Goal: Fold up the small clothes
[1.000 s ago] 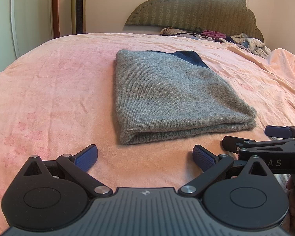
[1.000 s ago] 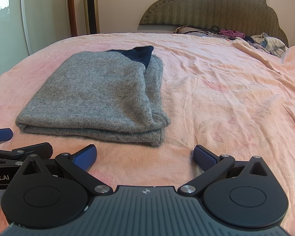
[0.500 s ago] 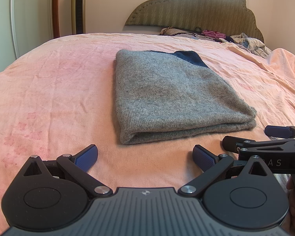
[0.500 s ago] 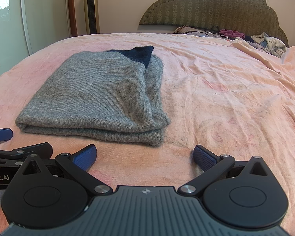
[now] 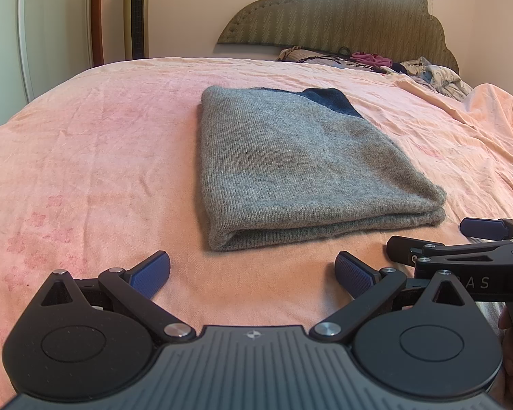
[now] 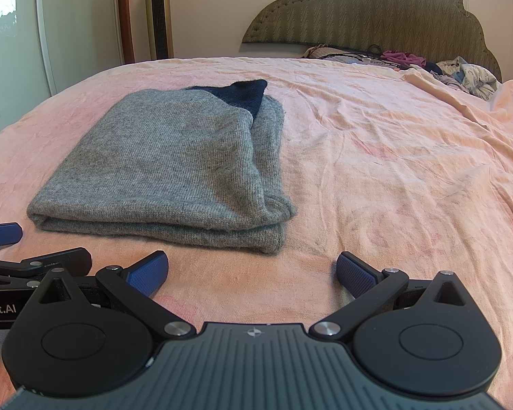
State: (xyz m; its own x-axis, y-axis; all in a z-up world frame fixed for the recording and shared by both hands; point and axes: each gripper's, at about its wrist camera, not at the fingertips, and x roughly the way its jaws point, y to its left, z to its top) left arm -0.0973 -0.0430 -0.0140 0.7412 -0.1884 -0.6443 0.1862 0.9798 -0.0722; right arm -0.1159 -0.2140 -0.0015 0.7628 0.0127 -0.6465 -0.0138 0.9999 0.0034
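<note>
A grey knit garment point(image 5: 290, 167) with a dark blue part at its far end lies folded into a neat rectangle on the pink bed sheet point(image 5: 85, 157). It also shows in the right wrist view point(image 6: 174, 164). My left gripper point(image 5: 253, 270) is open and empty, just short of the garment's near edge. My right gripper point(image 6: 253, 270) is open and empty, near the garment's near right corner. The right gripper shows at the right edge of the left wrist view point(image 5: 461, 242), and the left gripper at the left edge of the right wrist view point(image 6: 24, 249).
A padded headboard point(image 5: 342, 13) stands at the far end of the bed. A heap of loose clothes point(image 5: 431, 75) lies at the far right. A tall gold tower fan point(image 5: 136, 13) and a white wardrobe point(image 5: 48, 27) stand at the left.
</note>
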